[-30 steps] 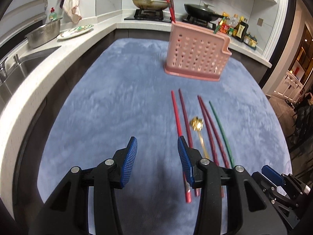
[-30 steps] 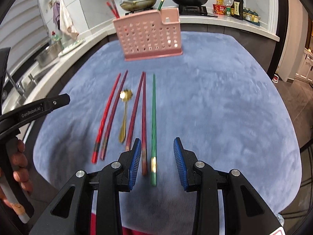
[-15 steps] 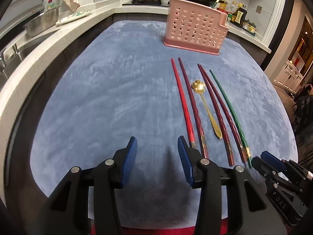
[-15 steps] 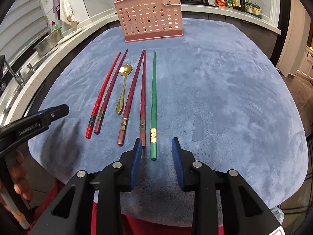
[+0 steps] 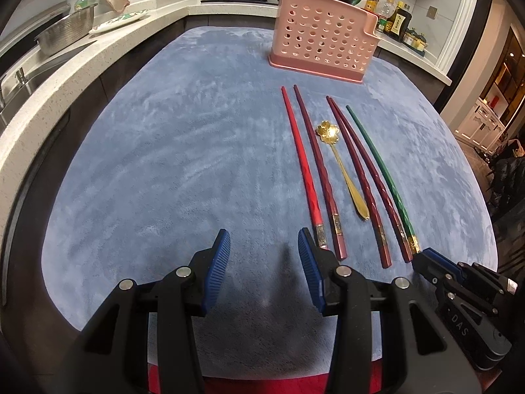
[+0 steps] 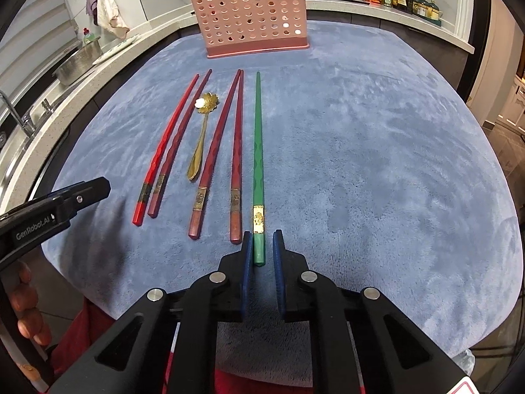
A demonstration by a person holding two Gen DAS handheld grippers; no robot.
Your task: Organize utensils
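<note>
Now right gripper (image 6: 262, 243) straddles green chopstick (image 6: 258, 151).

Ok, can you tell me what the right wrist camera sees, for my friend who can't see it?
The right gripper has its fingers on either side of the near end of a green chopstick lying on a blue cloth. To its left lie four red chopsticks and a gold spoon, with a pink utensil holder behind.

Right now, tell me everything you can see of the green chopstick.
The green chopstick is one slim, glossy stick that tapers toward the pink utensil holder, with a gold patterned band near its thick end. It lies flat on the blue mat, rightmost in the row and apart from the dark red chopstick beside it. The right tongs straddle its thick end, jaws narrowed but not clearly clamped.
</note>
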